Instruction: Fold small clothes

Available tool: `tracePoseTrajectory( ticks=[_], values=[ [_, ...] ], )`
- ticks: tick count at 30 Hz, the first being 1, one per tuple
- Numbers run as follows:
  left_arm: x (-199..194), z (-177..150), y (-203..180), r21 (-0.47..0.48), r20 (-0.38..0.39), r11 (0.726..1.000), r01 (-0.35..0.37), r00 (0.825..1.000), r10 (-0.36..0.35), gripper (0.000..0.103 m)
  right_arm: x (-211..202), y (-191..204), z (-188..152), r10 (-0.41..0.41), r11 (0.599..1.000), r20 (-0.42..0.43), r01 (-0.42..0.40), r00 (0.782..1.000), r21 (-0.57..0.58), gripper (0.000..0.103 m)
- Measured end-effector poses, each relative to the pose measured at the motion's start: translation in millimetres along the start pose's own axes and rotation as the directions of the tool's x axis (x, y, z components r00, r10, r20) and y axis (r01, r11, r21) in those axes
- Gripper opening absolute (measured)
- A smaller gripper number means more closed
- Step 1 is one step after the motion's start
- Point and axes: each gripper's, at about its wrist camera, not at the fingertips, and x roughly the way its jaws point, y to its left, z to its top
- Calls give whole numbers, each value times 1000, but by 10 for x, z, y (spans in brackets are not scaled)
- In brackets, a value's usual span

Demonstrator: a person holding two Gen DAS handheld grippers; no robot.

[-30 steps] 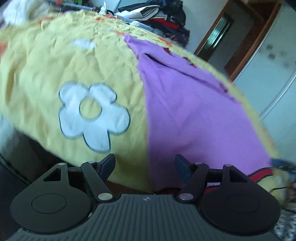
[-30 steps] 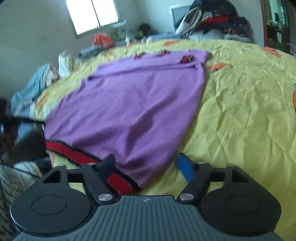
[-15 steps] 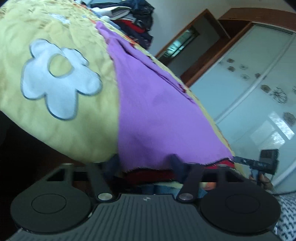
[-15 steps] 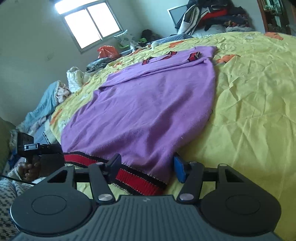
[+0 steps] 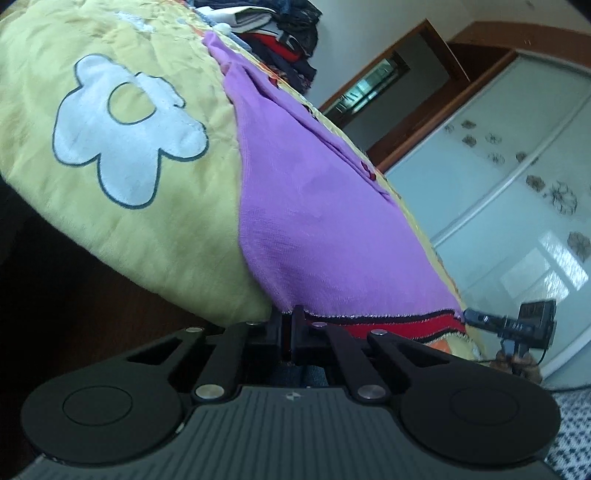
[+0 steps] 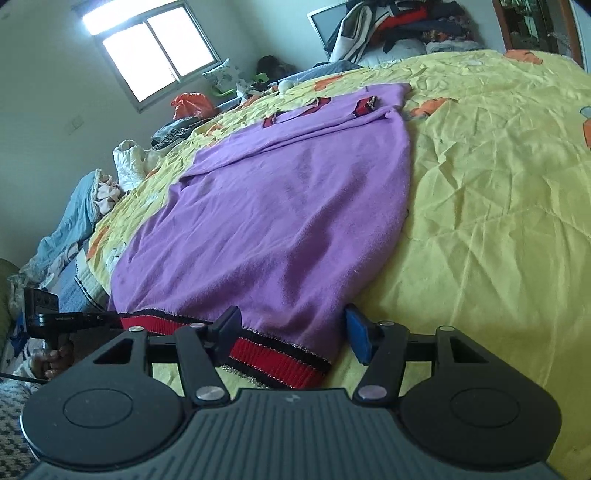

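Purple sweater [image 6: 280, 206]: knit, with a red hem band edged in black [image 6: 280, 358] and red trim at the far neckline. It lies spread flat on the bed, hem toward the near edge, neck toward the far side. Its body is smooth, with a fold line running across below the shoulders.

Left gripper [image 5: 287, 328]: fingers have just been closing and now stand pinched together at the sweater's near left hem corner. The purple edge and the start of the red band sit right at the tips, and the cloth appears caught between them. The gripper sits low at the bed's edge, pointing slightly downward and tilted to one side. In the right wrist view it shows at far left [image 6: 99, 315], held by a hand [image 6: 51, 360].

Right gripper [image 6: 291, 328]: fingers stand moderately apart, straddling the near right hem corner. The red band lies between them, and the pads do not press on it. The left finger lies over the band, while the blue-padded right finger stands just beside the sweater's right edge. The gripper points downward toward the bed. It shows in the left wrist view at right [image 5: 476, 316].

Yellow bedspread [image 6: 480, 206]: wrinkled, with a white flower appliqué [image 5: 125, 133] to the left of the sweater and orange motifs farther off.

Clothes pile [image 6: 399, 26]: at the far end of the bed.

Window [image 6: 155, 48]: bright, on the far left wall.

Sliding wardrobe doors [image 5: 517, 177]: frosted, with a floral pattern, on the right.
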Motion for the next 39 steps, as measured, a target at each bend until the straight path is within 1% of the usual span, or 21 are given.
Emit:
tracePoseTrajectory(
  ticks=[1,2,3,5,7,11,13,15,17,19,20,21,23,25,26,27,31,33,34,35,39],
  values=[
    [-24,4,4,-9,10,1000,8,1000,-8,3,7,30,-7,-8,1000,1,8,1000,-15,49],
    [-44,3,3,-19,23,1000,18,1000,-18,3,23,53,-19,-22,999,-2,22,1000,-27,21],
    [-59,3,2,-28,35,999,29,999,-28,2,42,63,-28,-38,999,-11,38,999,-27,7],
    [-79,22,-38,-49,61,996,68,996,-65,2,17,93,-54,-46,998,13,47,999,-42,5],
    [-120,72,-110,-60,92,992,114,990,-109,2,-86,171,-38,-65,995,66,70,996,-70,5],
    [-262,183,-319,-60,160,978,200,969,-188,2,-481,323,157,-57,993,195,76,979,-91,4],
    [-333,202,-399,-59,177,974,220,962,-207,2,-662,387,249,-57,990,229,85,972,-112,4],
    [-360,161,-433,-61,172,975,215,964,-202,2,-732,383,266,-89,983,225,121,970,-135,4],
    [-302,57,-371,-79,138,980,180,976,-168,2,-597,232,217,-135,980,132,151,982,-125,5],
    [-242,-36,-229,-118,105,982,144,986,-132,2,-430,-21,107,-162,986,69,165,984,-40,6],
    [-202,-86,-176,-135,85,983,122,990,-111,2,-351,-124,72,-144,990,24,144,989,-2,6],
    [-179,-124,-142,-146,75,983,109,992,-99,2,-302,-195,46,-132,991,6,132,991,26,6],
    [-162,-137,-125,-156,78,982,107,992,-96,2,-298,-278,32,-130,989,23,128,991,78,17],
    [-166,-112,-145,-154,89,982,112,991,-99,2,-304,-336,42,-111,988,25,108,994,107,19],
    [-174,-93,-166,-147,95,983,114,990,-101,2,-307,-344,34,-121,987,26,117,992,110,23],
    [-177,-73,-187,-139,96,984,114,990,-101,2,-299,-355,25,-124,987,16,121,992,107,31],
    [-174,10,-270,-120,96,988,101,991,-89,2,-281,-328,-42,-51,992,24,48,998,114,44],
    [-161,24,-300,-114,97,989,95,992,-84,2,-240,-263,-81,-31,998,26,29,999,64,43],
    [-159,32,-317,-110,100,990,87,992,-76,2,-216,-225,-94,-33,999,22,33,999,32,28],
    [-171,47,-325,-107,107,991,86,992,-74,2,-183,-177,-98,-53,999,5,53,999,3,6],
    [-299,71,-362,-92,169,989,114,981,-98,2,-318,-108,-50,-38,999,78,39,996,-7,6]
  ],
)
